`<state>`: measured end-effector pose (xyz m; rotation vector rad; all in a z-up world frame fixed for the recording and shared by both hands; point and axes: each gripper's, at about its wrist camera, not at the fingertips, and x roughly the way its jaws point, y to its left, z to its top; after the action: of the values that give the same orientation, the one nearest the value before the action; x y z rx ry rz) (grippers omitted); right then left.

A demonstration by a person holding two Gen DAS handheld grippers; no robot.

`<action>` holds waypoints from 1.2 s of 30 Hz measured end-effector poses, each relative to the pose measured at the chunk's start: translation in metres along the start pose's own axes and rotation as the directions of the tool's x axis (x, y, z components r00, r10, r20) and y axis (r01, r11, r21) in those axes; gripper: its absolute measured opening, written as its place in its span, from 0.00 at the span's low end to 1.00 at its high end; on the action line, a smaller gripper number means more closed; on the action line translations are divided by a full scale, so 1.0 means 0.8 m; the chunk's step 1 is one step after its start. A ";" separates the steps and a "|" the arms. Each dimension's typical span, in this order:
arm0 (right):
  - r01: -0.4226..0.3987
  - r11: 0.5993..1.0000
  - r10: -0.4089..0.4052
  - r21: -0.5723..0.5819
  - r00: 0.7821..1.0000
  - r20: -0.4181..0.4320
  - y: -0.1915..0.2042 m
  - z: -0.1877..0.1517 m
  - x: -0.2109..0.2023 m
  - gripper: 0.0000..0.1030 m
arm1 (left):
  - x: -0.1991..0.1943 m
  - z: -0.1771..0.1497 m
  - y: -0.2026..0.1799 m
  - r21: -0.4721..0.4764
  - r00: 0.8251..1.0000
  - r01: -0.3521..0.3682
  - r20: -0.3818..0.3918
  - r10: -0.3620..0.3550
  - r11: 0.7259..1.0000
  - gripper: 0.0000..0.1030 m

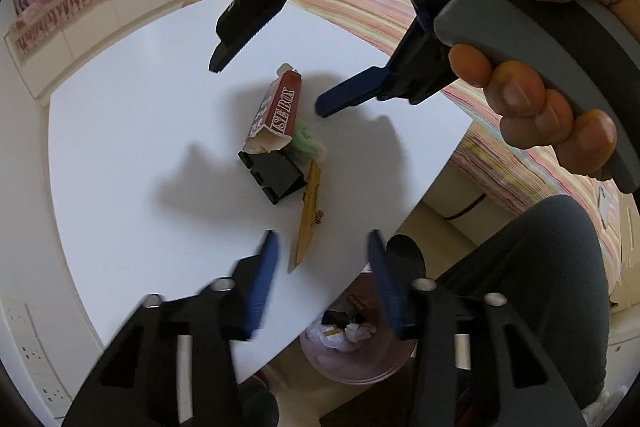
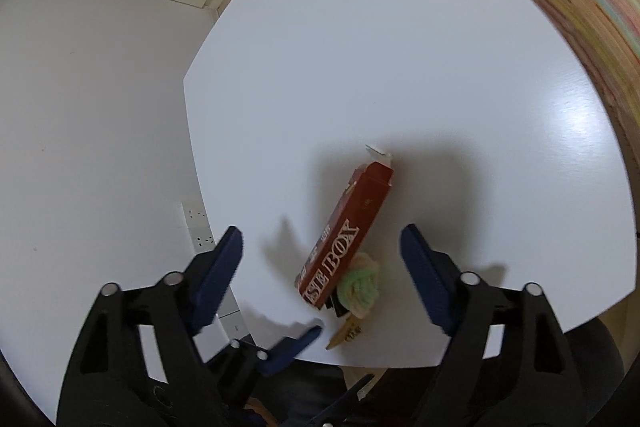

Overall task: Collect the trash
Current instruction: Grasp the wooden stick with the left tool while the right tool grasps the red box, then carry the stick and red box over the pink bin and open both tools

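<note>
Nearest in the left wrist view, the left gripper [image 1: 322, 247] hangs with its blue jaws apart and nothing between them, above the near edge of the white table [image 1: 120, 147]; a yellow strip [image 1: 308, 217] lies just beyond its tips. Only this view shows the pink waste bin [image 1: 356, 359] below the table edge, holding crumpled white paper and a dark scrap, and the small black box [image 1: 276, 175] (open, its inside not visible) touching the strip. Farther on lies the red carton [image 1: 280, 107], its torn end toward the black box, with a green wad [image 1: 306, 141] beside it. The right gripper [image 1: 268, 83], held by a hand [image 1: 548, 115], is spread above the carton. The right wrist view alone shows the carton's far flap end, the carton [image 2: 348, 235] lying between the spread jaws of the right gripper [image 2: 320, 251], untouched.
</note>
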<state>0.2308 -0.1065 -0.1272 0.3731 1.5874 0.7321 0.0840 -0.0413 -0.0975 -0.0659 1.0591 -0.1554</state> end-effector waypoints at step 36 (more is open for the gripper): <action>-0.017 0.995 0.024 -0.096 0.997 0.077 0.000 -0.026 -0.054 0.13 | -0.035 -0.010 0.010 -0.008 0.999 0.017 0.045 -0.017 1.000 0.06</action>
<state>0.2172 -0.1381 -0.0939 0.3443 1.4712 0.7968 0.0641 -0.0286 -0.0787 -0.0858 1.0147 -0.1639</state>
